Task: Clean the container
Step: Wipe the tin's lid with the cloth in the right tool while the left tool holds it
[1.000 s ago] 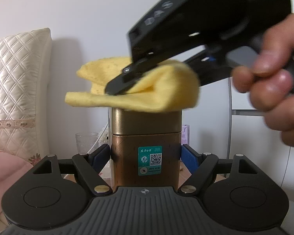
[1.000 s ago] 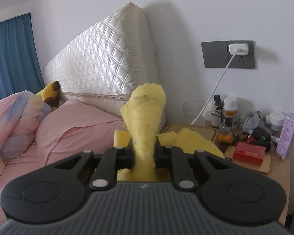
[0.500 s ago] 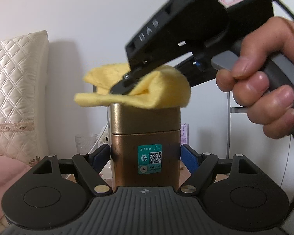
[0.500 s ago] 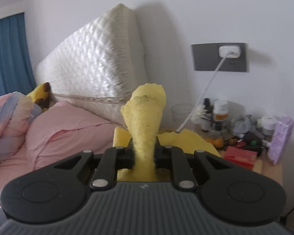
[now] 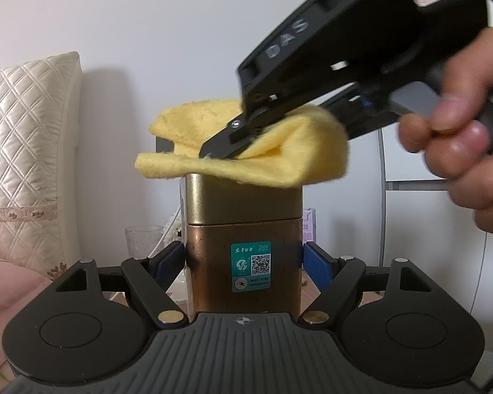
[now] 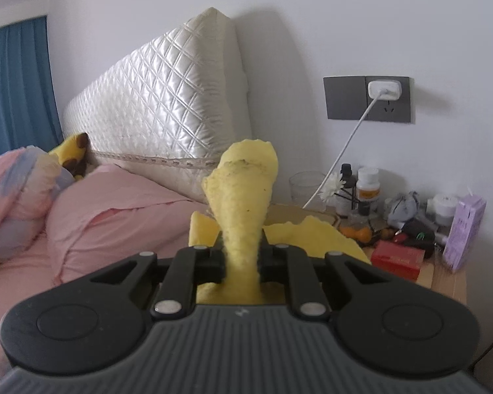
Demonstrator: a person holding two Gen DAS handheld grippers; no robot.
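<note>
A bronze-brown metal tin (image 5: 243,262) with a gold lid and a teal QR sticker stands upright in my left gripper (image 5: 244,261), which is shut on its sides with blue pads. A folded yellow cloth (image 5: 246,164) lies on the tin's lid. My right gripper (image 5: 213,151), held by a hand (image 5: 460,170), comes in from the upper right and is shut on that cloth. In the right wrist view the yellow cloth (image 6: 243,210) sticks up, pinched at my right gripper (image 6: 241,256), and the tin's gold lid (image 6: 299,213) peeks out under it.
A cluttered wooden nightstand (image 6: 443,282) holds bottles, a glass cup (image 6: 307,185), a red box (image 6: 397,257) and a purple carton (image 6: 463,229). A charger cable runs from the wall socket (image 6: 368,103). The quilted headboard (image 6: 161,115) and pink pillows (image 6: 115,210) lie left.
The right gripper and cloth shifted to the right across the tin's lid, after drawing back to the left half a second ago. The tin stays held in the left gripper.
</note>
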